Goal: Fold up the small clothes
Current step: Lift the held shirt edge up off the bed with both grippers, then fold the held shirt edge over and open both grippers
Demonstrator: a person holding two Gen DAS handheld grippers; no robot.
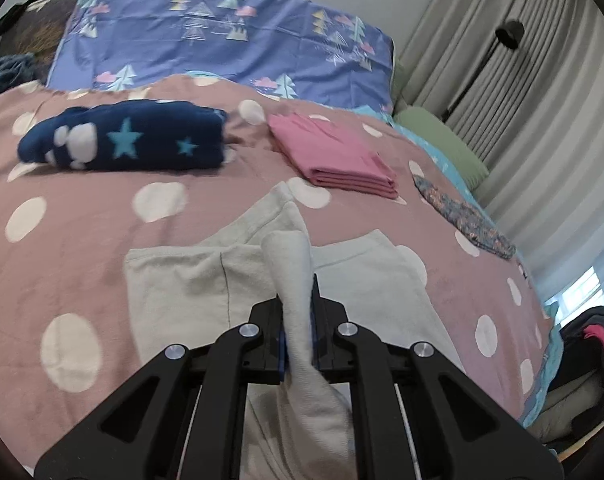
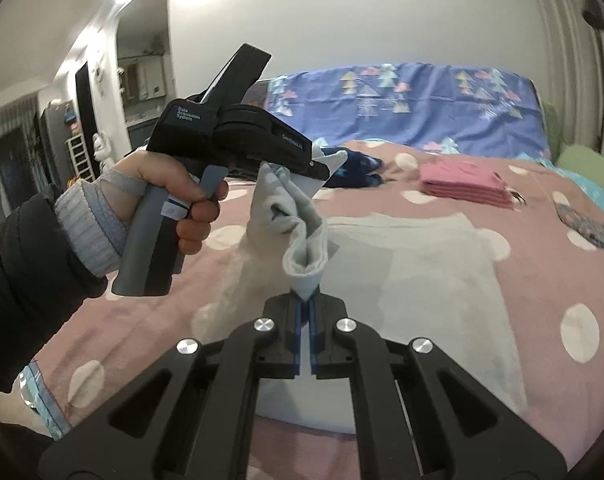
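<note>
The room has a pale wall point(image 2: 342, 12) beyond the fingers and pleated grey curtains point(image 1: 502, 92) off to their right, with a dark lamp point(image 1: 510, 34) standing against them. Below and ahead of both grippers spreads a bed with a pink, white-dotted quilt point(image 1: 82, 200). At its far end, well beyond the fingertips, stands a blue cover printed with trees point(image 1: 222, 36), and a green pillow point(image 1: 442, 140) lies far right.

A pale grey garment point(image 1: 174, 280) lies flat on the quilt just under and ahead of the fingers. Farther out, left of the left fingers, sits a folded navy star blanket point(image 1: 126, 140); right of them, a folded pink stack point(image 1: 334, 156).

A grey sock point(image 2: 302, 236) is lifted above the quilt. The left gripper point(image 1: 298, 300) is clamped on one part of it, the right gripper point(image 2: 305, 300) pinches the cuff end, jaws nearly together. The person's left hand point(image 2: 170, 188) grasps the handle.
</note>
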